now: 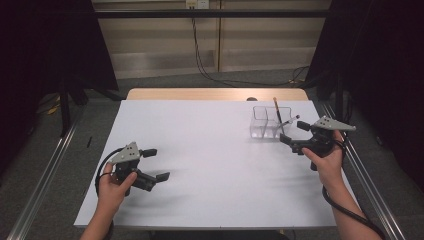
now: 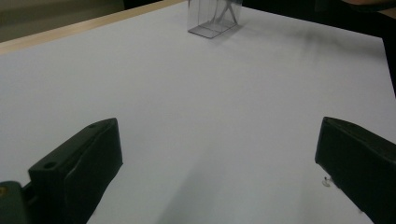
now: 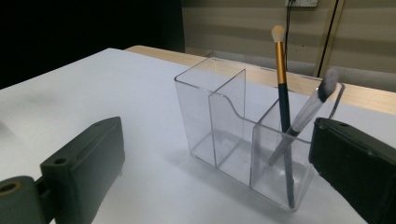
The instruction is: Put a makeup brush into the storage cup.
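- Our right tongs [image 1: 295, 134] are spread wide with nothing in them, just beside the clear box [image 3: 243, 135] at the far right of the white counter [image 1: 210, 165].
- The box has 3 parts, and 2 brushes stand in the part nearest our right tongs. The dark brush [image 3: 282, 93] with the gold band stands almost straight up. The silver brush [image 3: 308, 109] leans toward our right tongs.
- We think the job now is to take 1 brush. To do it well, we go in slow and level, put 1 jaw on each side of the handle above the box rim, and squeeze softly. Then we lift straight up so the box does not tip.
- Our left tongs [image 1: 154, 165] are spread wide too, low over the bare counter, well apart from the box. They can come hold the box still.
- The box walls are see-through, so in the high view we cannot tell the brush bottoms well.
- In the left gripper view the top of the box is cut off.
- A small dark thing [image 1: 251, 99] sits at the far edge of the counter. We cannot tell what it is.
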`<move>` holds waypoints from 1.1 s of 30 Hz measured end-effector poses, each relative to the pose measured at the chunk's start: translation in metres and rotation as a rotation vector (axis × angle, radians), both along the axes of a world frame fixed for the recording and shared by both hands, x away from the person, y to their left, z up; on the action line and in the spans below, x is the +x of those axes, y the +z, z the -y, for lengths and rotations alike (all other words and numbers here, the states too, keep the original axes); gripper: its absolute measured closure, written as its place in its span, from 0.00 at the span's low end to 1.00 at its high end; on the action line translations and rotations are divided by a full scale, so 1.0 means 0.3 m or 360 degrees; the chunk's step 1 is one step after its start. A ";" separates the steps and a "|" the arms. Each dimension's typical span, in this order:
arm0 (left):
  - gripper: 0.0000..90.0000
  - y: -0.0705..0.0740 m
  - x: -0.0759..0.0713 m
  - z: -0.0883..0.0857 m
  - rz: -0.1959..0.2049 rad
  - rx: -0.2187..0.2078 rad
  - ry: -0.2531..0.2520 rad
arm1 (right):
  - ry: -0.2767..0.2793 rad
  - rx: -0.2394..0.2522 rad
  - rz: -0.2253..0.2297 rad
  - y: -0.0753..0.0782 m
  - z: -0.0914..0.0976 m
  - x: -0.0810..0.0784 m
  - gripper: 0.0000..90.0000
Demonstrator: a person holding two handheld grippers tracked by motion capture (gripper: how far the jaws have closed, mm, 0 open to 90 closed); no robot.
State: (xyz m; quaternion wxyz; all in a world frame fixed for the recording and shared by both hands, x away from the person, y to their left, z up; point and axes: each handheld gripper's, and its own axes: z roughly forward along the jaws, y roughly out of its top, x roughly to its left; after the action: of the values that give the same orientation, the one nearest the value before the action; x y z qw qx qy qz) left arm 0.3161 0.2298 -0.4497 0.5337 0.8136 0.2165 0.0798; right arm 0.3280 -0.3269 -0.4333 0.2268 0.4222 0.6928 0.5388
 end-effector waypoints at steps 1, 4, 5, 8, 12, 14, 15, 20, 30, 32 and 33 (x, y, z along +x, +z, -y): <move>0.01 0.000 0.000 -0.001 0.0002 -0.0003 -0.0003 | 0.0001 0.0000 0.0001 -0.002 -0.002 -0.003 0.03; 0.01 -0.001 -0.005 -0.005 -0.0001 -0.0001 0.0006 | 0.0014 0.0005 0.0013 -0.001 -0.009 -0.009 0.03; 0.01 0.000 -0.006 -0.007 -0.0003 -0.0006 0.0008 | 0.0025 0.0010 0.0011 0.000 -0.013 -0.011 0.03; 0.01 0.002 -0.005 -0.011 0.0003 -0.0018 0.0015 | 0.0044 0.0010 0.0017 0.007 -0.026 -0.017 0.03; 0.01 0.005 -0.002 -0.012 0.0009 -0.0019 0.0015 | 0.0062 0.0008 0.0029 0.013 -0.041 -0.027 0.03; 0.01 0.001 -0.004 -0.012 0.0005 -0.0023 0.0014 | 0.0073 0.0004 0.0035 0.014 -0.044 -0.035 0.02; 0.01 0.000 -0.005 -0.014 0.0003 -0.0019 0.0014 | 0.0072 0.0016 0.0036 0.013 -0.046 -0.041 0.02; 0.01 0.002 -0.003 -0.015 0.0006 -0.0019 0.0015 | 0.0082 0.0019 0.0030 0.000 -0.047 -0.067 0.02; 0.01 0.004 -0.002 -0.011 0.0010 -0.0017 0.0012 | 0.0108 0.0027 0.0003 -0.030 -0.050 -0.114 0.02; 0.01 0.004 -0.003 -0.011 0.0011 -0.0014 0.0014 | 0.0112 0.0029 0.0004 -0.035 -0.053 -0.121 0.02; 0.01 0.004 -0.003 -0.011 0.0010 -0.0015 0.0013 | 0.0116 0.0032 0.0002 -0.037 -0.054 -0.125 0.02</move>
State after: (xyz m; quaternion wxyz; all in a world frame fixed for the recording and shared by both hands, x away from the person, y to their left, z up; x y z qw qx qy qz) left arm 0.3153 0.2330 -0.4486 0.5379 0.8099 0.2185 0.0834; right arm 0.2907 -0.3106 -0.4443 0.2033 0.3985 0.7022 0.5538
